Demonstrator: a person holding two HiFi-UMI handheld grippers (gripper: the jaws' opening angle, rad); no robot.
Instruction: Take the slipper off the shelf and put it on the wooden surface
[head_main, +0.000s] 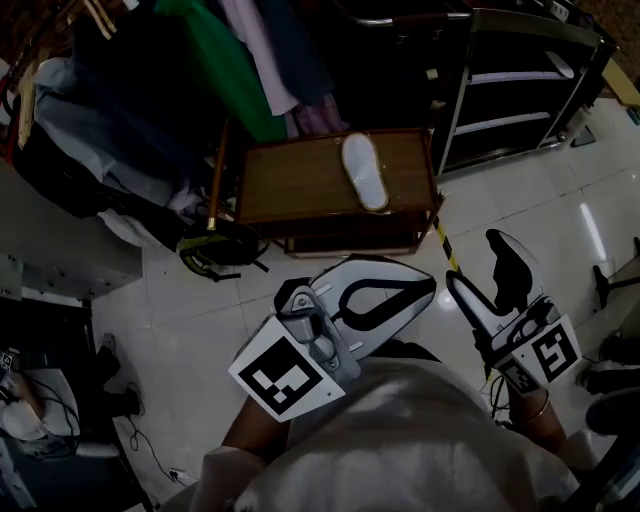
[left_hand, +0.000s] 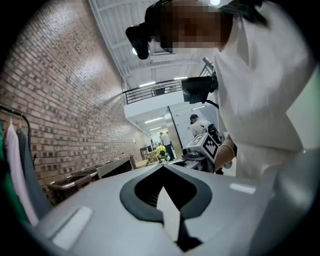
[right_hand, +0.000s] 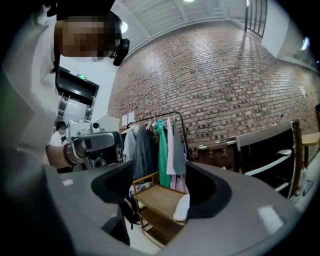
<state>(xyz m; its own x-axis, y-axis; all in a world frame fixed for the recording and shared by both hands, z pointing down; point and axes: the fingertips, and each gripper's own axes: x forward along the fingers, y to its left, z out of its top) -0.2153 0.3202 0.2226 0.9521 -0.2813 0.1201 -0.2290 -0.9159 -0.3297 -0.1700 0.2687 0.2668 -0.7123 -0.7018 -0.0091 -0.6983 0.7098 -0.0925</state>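
Observation:
A white slipper (head_main: 363, 170) lies on top of a low wooden stand (head_main: 290, 180), towards its right end. The right gripper view shows the same slipper (right_hand: 181, 207) on the stand's top board (right_hand: 157, 197), seen between the jaws and far ahead. My right gripper (head_main: 485, 272) hangs over the white floor well in front of the stand, jaws wide open and empty. My left gripper (head_main: 425, 285) is held low beside it, its two jaws closed together with nothing between them. In its own view the left gripper (left_hand: 164, 170) points away, towards a person and a brick wall.
Hanging clothes (head_main: 220, 60) on a rail stand behind the wooden stand. A dark shelf unit (head_main: 520, 100) is at the back right. A black bag (head_main: 222, 250) lies on the floor at the stand's left foot. White tiled floor (head_main: 200, 320) lies between me and the stand.

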